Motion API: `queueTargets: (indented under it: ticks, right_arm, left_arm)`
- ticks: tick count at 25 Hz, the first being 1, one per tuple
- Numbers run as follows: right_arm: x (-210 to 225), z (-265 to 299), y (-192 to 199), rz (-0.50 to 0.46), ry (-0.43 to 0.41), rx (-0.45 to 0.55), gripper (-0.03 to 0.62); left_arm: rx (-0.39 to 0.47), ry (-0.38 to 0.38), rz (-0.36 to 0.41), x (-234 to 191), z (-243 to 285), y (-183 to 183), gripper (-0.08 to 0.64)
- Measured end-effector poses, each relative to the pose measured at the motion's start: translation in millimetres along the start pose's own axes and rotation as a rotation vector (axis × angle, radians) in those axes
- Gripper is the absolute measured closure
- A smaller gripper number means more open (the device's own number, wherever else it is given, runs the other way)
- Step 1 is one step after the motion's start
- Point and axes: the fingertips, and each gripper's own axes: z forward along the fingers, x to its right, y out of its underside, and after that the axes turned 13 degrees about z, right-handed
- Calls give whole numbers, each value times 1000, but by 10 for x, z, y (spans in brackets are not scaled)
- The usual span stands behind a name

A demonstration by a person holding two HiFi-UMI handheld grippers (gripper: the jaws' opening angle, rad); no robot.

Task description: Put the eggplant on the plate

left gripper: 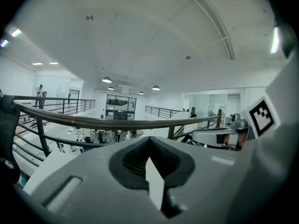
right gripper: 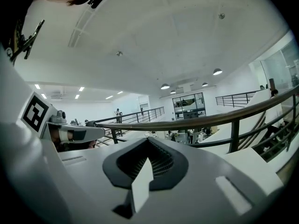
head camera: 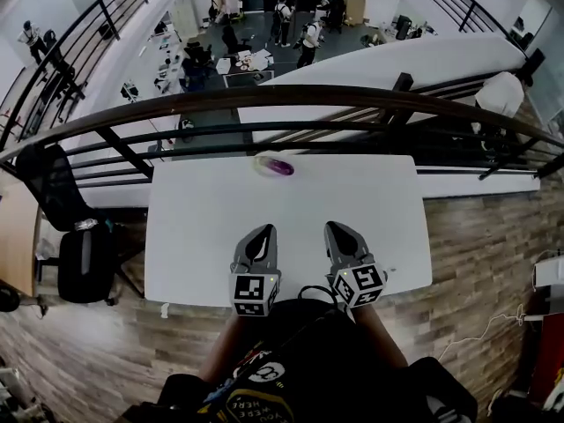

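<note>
Fingers (head camera: 261, 243) together, eggplant (head camera: 280, 166) on plate (head camera: 262, 159), railing (head camera: 264, 100) beyond

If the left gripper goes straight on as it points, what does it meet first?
The left gripper points across bare table toward the eggplant on the plate at the far edge, probably the first thing met. Held high, it could pass over to the railing; height is unclear.

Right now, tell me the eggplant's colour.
Purple; the eggplant shows best in the head view.
</note>
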Motion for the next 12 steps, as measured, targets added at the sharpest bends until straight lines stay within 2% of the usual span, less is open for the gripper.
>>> queueTargets:
  ticks: [6,12]
  right_arm:
    - [-230,25,-59,-31,-84,-5,591]
    - [-281,43,16,11,-156,-39,591]
  left_arm:
    - [5,-26,-13,-44,-78,-6,555]
    - [3,-42,-16,-25,-106,2,555]
